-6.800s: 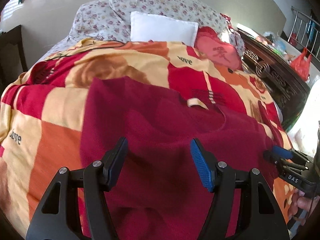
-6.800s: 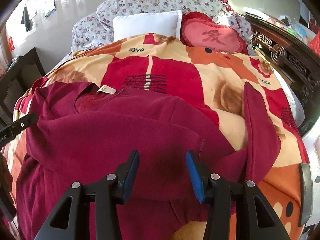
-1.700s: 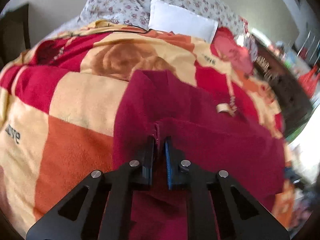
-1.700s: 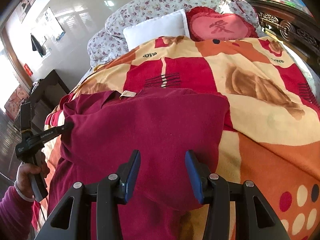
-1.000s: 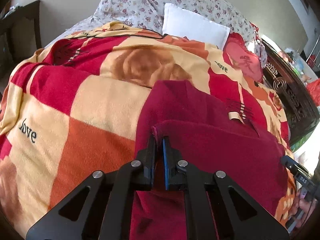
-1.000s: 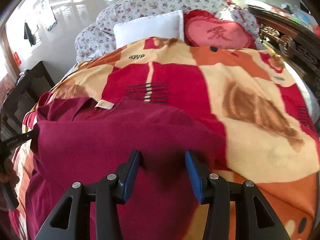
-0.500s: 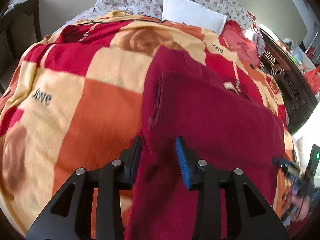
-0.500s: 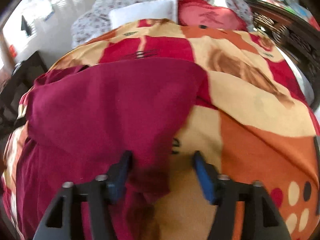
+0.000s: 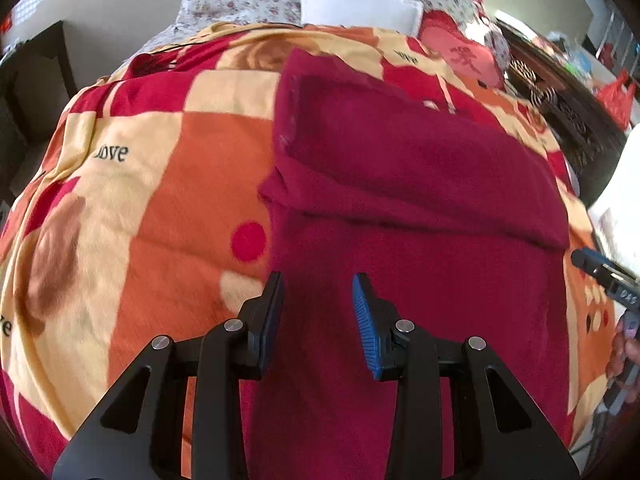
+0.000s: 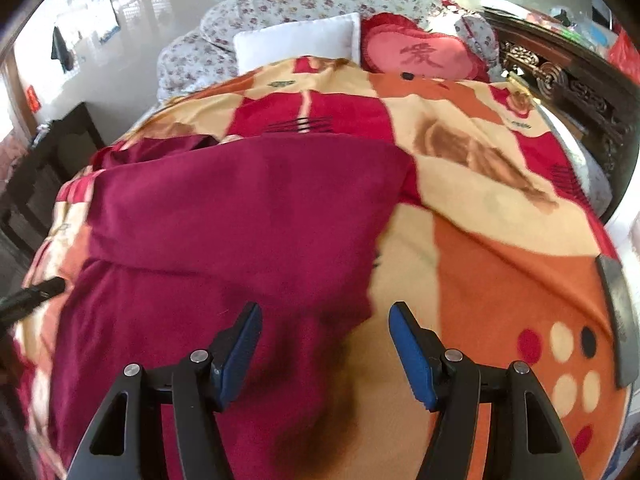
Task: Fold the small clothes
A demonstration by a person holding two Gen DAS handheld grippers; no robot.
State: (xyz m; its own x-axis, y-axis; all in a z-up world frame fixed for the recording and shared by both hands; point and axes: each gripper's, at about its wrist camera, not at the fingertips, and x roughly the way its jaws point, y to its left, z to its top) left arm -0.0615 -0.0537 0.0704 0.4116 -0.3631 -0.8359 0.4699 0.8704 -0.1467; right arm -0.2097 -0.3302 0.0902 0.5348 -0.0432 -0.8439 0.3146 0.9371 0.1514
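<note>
blanket [image 9: 132, 200]: "Love" | heart cushion [image 10: 416, 58]: one Chinese character

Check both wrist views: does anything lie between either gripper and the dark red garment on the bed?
Nothing visible does. The left gripper and right gripper both hang open directly over the dark red garment, which lies uncovered on the patterned blanket.

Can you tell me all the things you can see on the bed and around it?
Dark red knit garment: one, partly folded, lying on the blanket.
Fleece patchwork blanket: one, orange, red and cream, covering the bed.
White rectangular pillow: one, at the head.
Pink heart-shaped cushion: one, right of the white pillow.
Floral pillows: white with small flowers, behind, number unclear.
Dark carved wooden furniture: far right.
Left gripper: black, blue pads, jaws open over the garment's left edge.
Right gripper: jaws open over its right edge.
</note>
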